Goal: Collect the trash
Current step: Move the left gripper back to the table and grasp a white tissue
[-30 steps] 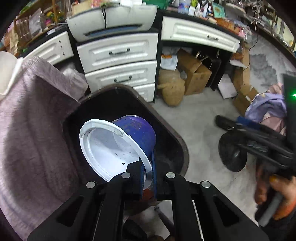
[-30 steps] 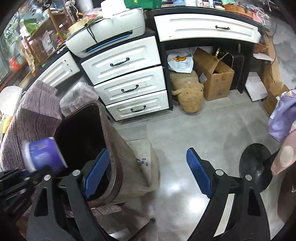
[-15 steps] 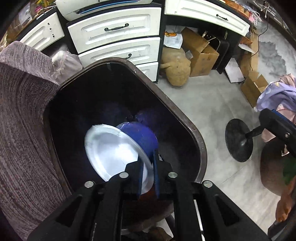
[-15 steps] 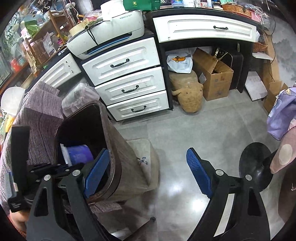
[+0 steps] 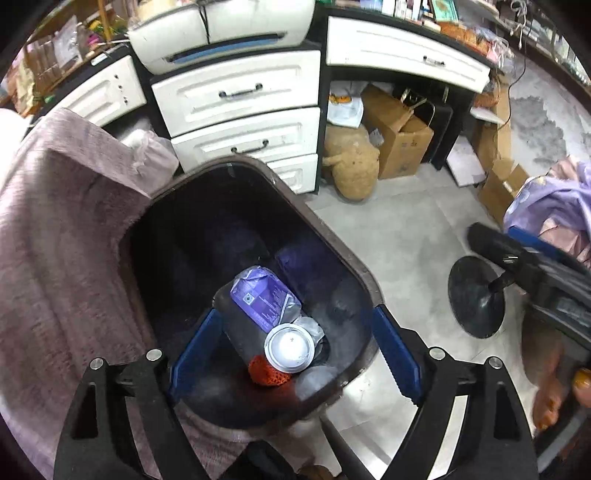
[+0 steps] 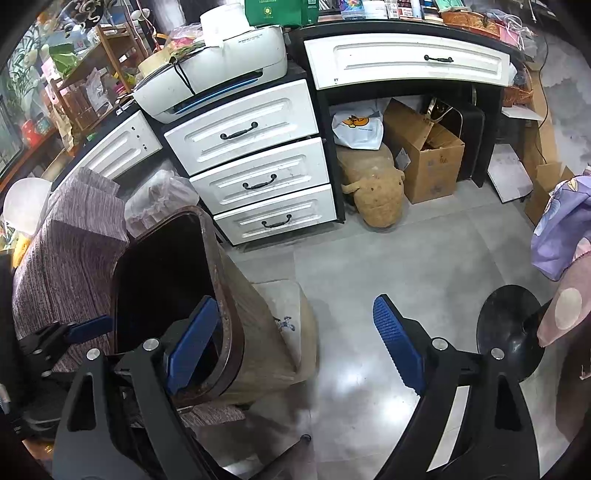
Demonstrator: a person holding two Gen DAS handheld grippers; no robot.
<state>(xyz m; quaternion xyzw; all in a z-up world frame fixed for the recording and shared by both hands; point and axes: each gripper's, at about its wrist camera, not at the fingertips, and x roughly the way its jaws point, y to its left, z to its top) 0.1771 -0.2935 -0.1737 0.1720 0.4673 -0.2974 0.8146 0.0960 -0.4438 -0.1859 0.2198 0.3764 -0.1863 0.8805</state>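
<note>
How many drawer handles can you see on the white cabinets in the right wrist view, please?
4: three stacked drawers, top, middle, bottom, plus the desk drawer. Others may be hidden.

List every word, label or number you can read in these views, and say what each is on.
None can be read.
Purple packet in the bin: printed text and a small square mark, too small.
Cardboard box: faint blue print, blurred.
White bag: orange logo, no legible words.
Green box above the printer: a round emblem, too small.
</note>
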